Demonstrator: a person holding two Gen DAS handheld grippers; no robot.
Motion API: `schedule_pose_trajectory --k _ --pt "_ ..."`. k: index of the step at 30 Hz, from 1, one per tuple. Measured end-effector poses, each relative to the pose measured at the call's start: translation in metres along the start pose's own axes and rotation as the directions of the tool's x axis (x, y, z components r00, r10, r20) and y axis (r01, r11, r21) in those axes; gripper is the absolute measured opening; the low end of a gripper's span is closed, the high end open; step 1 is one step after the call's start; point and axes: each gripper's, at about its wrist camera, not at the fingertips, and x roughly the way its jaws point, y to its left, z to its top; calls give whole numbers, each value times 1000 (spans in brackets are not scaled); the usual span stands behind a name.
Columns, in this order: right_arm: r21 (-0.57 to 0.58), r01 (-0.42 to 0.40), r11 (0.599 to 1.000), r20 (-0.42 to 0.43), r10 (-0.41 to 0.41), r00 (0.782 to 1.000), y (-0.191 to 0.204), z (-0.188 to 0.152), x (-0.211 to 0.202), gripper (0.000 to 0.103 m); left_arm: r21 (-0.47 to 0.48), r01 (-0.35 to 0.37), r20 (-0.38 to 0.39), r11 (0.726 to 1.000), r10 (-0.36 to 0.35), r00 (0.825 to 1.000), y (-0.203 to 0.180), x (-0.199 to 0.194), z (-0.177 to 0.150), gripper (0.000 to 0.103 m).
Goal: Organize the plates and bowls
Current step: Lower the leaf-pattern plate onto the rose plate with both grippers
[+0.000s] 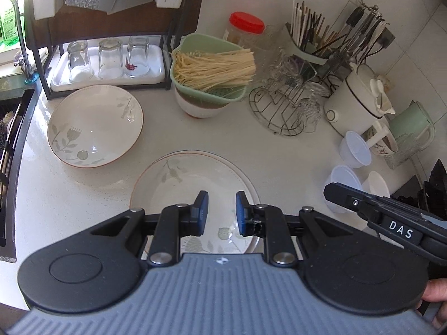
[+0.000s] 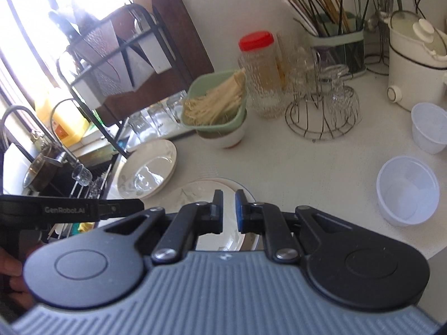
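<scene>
A floral plate [image 1: 192, 184] with a rust rim lies on the white counter right under my left gripper [image 1: 222, 209]. A second rim shows at its right edge, so it seems to rest on another plate. The blue pads stand a little apart with nothing between them, above the plate. A matching deep plate [image 1: 95, 125] sits to the left, near the sink. My right gripper [image 1: 331, 191] comes in from the right, over small plastic bowls [image 1: 345, 178]. In the right wrist view the right gripper [image 2: 229, 212] is shut and empty above the same plate [image 2: 201, 192]; the deep plate [image 2: 148, 173] lies beyond.
A green colander of noodles [image 1: 212, 69] sits on a bowl behind the plates. A wire stand with glass cups [image 1: 282, 106], a chopstick holder [image 1: 307, 39], a white pot [image 1: 354, 103] and a rack with upturned glasses [image 1: 109, 61] line the back. The sink [image 1: 11, 139] is at left.
</scene>
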Motion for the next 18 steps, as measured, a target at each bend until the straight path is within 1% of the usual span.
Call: schedule_pose_trajectory --k 3,8,11,18 --pt "-10 -8 1000 33 8 999 0 0 -14 13 10 -6 18 1000 6 1000 -10 -12 -4 23" --pt "-10 27 1000 71 -26 997 -4 -3 -33 13 8 1 34 1000 -1 999 -26 -26 -12 23" --pt "-14 21 1000 80 -20 997 -9 -5 -44 13 14 9 46 1000 -9 999 -36 -32 -18 23" --pt "-37 20 999 73 -17 997 -27 -17 -64 13 -14 -1 42 1000 2 999 -55 -27 -34 23"
